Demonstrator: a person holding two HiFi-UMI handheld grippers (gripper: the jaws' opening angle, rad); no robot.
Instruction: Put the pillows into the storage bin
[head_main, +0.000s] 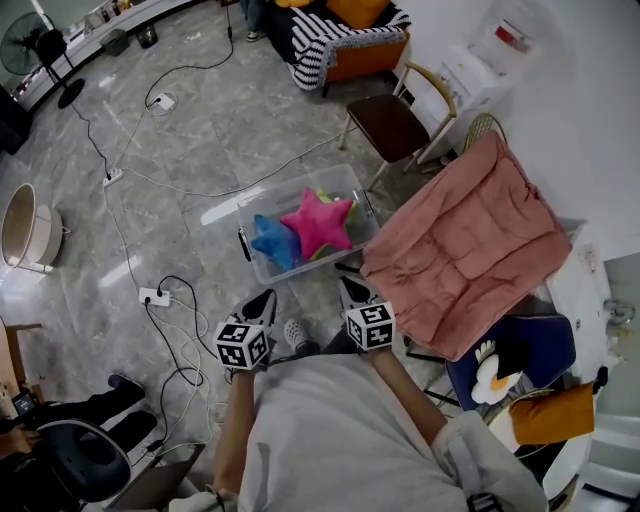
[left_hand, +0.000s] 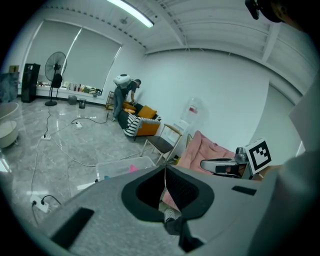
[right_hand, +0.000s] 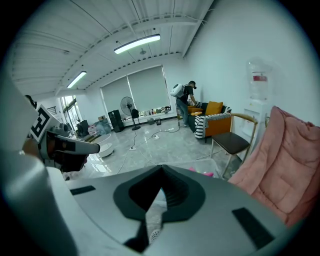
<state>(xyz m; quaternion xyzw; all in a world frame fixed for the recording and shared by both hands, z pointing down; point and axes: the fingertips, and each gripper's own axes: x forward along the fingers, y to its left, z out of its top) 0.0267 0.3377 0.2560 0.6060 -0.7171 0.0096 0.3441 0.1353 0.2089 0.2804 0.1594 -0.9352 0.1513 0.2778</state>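
A clear plastic storage bin (head_main: 262, 203) stands on the grey floor ahead of me. Inside it lie a pink star pillow (head_main: 320, 223) and a blue star pillow (head_main: 273, 240). My left gripper (head_main: 268, 297) and right gripper (head_main: 347, 286) hover side by side just short of the bin's near edge, both shut and empty. In the left gripper view the jaws (left_hand: 164, 172) meet in a thin seam, with the bin (left_hand: 120, 168) just beyond. The right gripper's jaws (right_hand: 161, 172) are likewise closed, with a bit of pink pillow (right_hand: 205, 173) visible past them.
A pink quilt (head_main: 465, 245) drapes over furniture at the right. A brown chair (head_main: 390, 124) stands behind the bin, a striped sofa (head_main: 335, 40) farther back. Power strips and cables (head_main: 155, 296) trail across the floor at left. A penguin toy (head_main: 491, 372) sits by my right elbow.
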